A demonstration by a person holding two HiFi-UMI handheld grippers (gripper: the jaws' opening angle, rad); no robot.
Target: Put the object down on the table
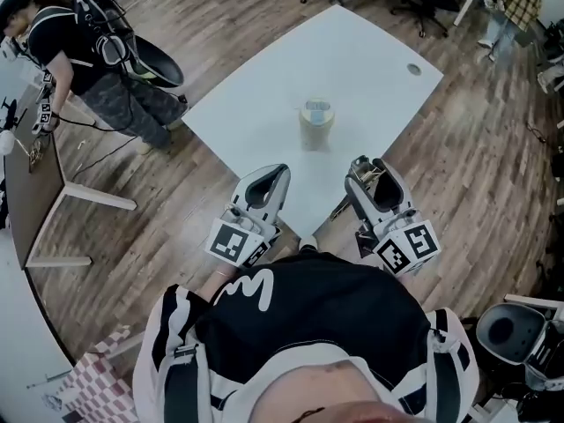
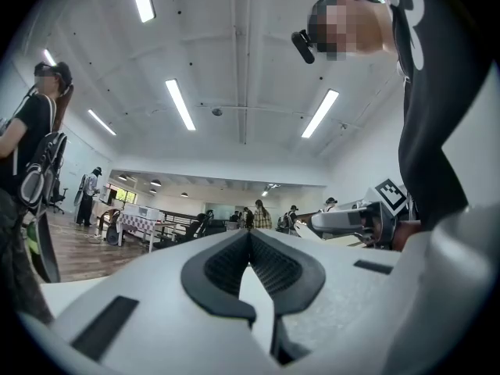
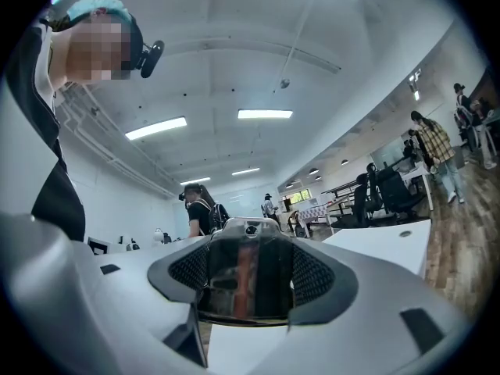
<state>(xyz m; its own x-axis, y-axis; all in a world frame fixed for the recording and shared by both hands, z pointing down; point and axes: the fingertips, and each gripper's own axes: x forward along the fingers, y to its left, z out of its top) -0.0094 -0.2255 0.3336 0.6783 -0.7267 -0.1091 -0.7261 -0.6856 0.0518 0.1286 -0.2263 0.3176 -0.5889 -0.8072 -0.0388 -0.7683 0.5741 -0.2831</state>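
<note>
— Where's the object?
— A shiny dark metal piece [image 3: 248, 280], clamped in the right gripper [image 1: 367, 173] at the white table's [image 1: 352, 51] near edge, not yet set down, well short of the jar [image 1: 315, 123].
— The left gripper [image 2: 250, 237]?
— Jaws together, empty; probably just idle.

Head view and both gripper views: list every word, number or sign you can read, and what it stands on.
No readable text anywhere.
Left marker cube, right marker cube: square code patterns, not words.
On the table, the jar: any print too small to read.
In the right jaws, the shiny object: no print visible.
</note>
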